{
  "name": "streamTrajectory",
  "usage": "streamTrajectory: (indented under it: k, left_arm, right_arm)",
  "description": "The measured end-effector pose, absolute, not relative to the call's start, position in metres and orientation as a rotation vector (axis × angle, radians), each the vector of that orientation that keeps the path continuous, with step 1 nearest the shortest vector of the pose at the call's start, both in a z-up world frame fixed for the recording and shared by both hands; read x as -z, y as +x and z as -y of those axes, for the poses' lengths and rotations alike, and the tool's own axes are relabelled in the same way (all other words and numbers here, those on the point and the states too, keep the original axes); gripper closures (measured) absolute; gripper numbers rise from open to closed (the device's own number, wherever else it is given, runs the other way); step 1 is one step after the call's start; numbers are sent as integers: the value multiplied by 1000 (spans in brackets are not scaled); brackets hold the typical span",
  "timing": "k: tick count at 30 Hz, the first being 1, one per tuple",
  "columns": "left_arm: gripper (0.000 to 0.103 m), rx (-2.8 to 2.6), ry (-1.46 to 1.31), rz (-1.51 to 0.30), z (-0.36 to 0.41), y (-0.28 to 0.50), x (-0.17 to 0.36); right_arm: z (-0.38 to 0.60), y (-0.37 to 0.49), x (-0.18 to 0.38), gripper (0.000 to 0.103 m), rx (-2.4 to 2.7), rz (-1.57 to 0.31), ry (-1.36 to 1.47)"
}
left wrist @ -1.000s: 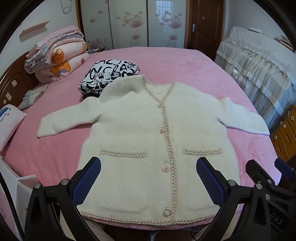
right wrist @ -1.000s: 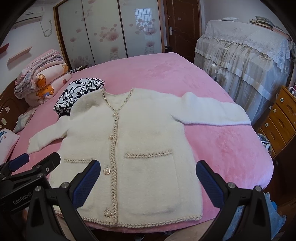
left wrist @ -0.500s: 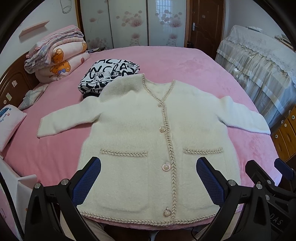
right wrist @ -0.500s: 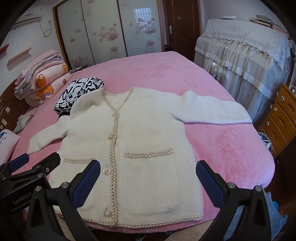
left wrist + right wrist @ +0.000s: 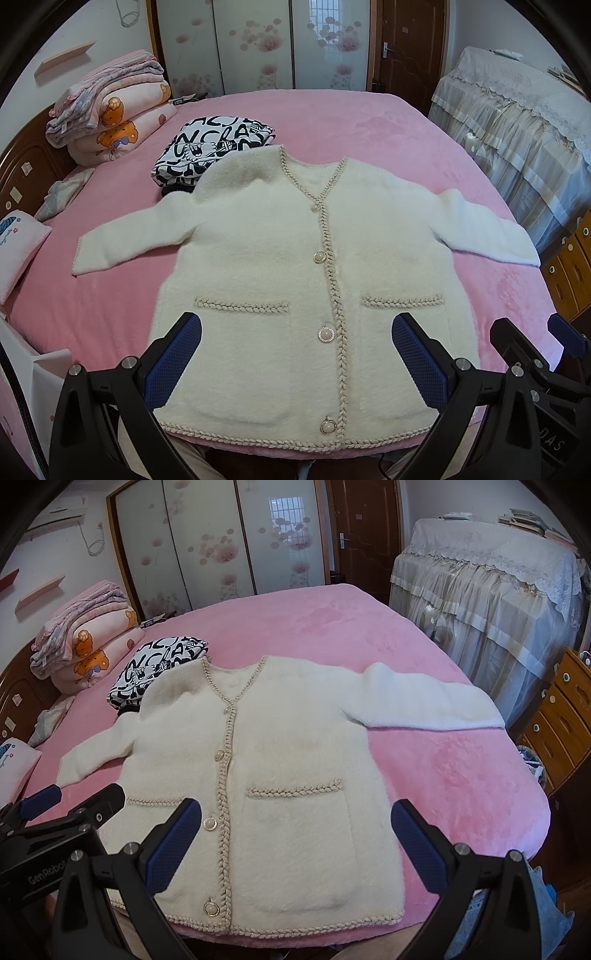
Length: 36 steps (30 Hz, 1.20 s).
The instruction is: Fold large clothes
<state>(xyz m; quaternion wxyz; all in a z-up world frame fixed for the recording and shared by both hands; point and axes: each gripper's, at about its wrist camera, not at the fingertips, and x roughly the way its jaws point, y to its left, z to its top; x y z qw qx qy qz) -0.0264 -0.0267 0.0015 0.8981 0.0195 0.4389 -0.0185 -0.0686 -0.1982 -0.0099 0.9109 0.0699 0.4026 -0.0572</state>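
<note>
Folded quilts [image 5: 110, 114]: upper left of the frame, stacked.
Printed garment [image 5: 214, 147]: folded, its near edge under my cardigan's shoulder.
Cardigan [image 5: 280, 266]: frame centre, spread flat on the pink bed [image 5: 369, 122], buttoned, sleeves out.
My left hand-held gripper [image 5: 295, 350]: released, hovering over the hem.
My right hand-held gripper [image 5: 295, 834]: released, above the pocket.

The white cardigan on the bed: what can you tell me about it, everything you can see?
The cardigan is cream, fluffy-looking knit, lying flat and face up on the pink bed, buttoned shut. Braided trim edges its V-neck, front opening, hem and two patch pockets. Four pearly buttons run down the front. Both sleeves are spread outward. Its collar end overlaps a folded black-and-white garment. Neither open tool touches it.
</note>
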Motion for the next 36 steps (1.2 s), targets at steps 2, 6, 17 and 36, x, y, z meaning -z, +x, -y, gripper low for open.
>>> streamTrajectory:
  k: [2, 6, 17, 36]
  left_arm:
    - [1, 38, 42, -909, 27, -26, -1]
    - [1, 39, 48, -910, 31, -25, -2]
    - [1, 37, 74, -911, 43, -21, -1]
    - [1, 77, 113, -884, 85, 6, -5]
  right_arm:
    - [198, -69, 10, 0, 116, -830, 144]
    - [199, -68, 10, 0, 110, -831, 151]
    - [213, -59, 15, 0, 81, -840, 202]
    - [270, -46, 27, 0, 107, -824, 315]
